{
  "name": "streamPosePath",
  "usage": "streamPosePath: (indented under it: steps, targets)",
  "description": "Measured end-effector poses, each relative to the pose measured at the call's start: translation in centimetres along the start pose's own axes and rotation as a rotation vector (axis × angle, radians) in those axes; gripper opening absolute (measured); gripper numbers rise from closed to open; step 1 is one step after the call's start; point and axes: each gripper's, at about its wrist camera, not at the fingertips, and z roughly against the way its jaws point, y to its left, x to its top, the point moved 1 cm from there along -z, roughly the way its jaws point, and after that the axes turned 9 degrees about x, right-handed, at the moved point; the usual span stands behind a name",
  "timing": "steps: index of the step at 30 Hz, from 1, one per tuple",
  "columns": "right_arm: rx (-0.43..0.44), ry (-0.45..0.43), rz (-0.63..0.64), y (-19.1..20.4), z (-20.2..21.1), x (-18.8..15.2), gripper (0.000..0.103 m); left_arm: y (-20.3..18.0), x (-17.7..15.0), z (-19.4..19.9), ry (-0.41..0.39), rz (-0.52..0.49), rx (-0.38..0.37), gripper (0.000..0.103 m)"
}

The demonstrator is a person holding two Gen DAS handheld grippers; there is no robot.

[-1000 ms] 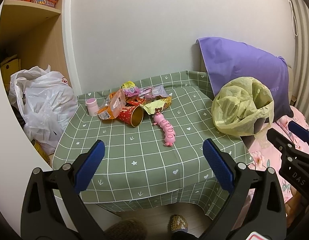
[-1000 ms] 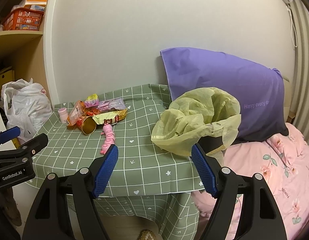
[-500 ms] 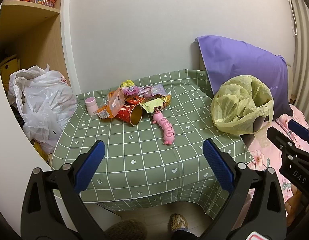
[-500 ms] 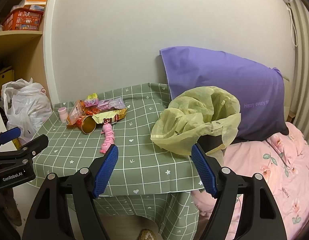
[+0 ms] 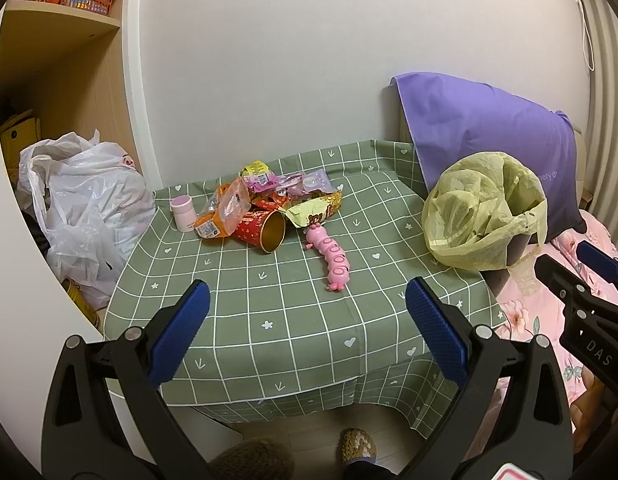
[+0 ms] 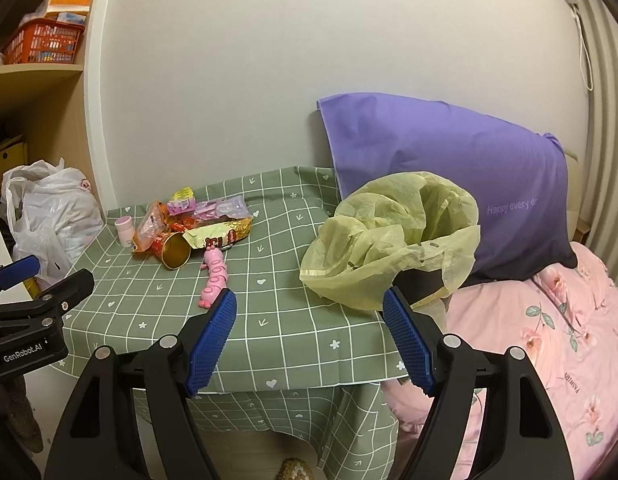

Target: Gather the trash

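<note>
The trash (image 5: pixel 265 208) lies in a loose pile far ahead of the left gripper (image 5: pixel 307 328), slightly to its left. Both the left gripper and the right gripper (image 6: pixel 309 336) are wide open and hold nothing. The bin (image 6: pixel 393 236) stands just ahead of the right gripper. I think the thin wrappers may slip, the cup (image 5: pixel 263 230) may roll away, and the pink toy (image 5: pixel 331 256) beside them could be taken by mistake.

Both views are evenly lit by soft indoor light, with faint shadows and no glare. Focus is sharp mid-scene. Fisheye bends the wall (image 5: pixel 269 60) and shelf (image 6: pixel 33 76); corners vignette to black.
</note>
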Motion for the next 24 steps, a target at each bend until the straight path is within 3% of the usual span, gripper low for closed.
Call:
streamPosePath:
  steps: [24]
  targets:
    - [0.004,-0.002,0.006,-0.19,-0.48,0.5,0.072,-0.03,0.22,-0.27,-0.006,0.0,0.001,0.094]
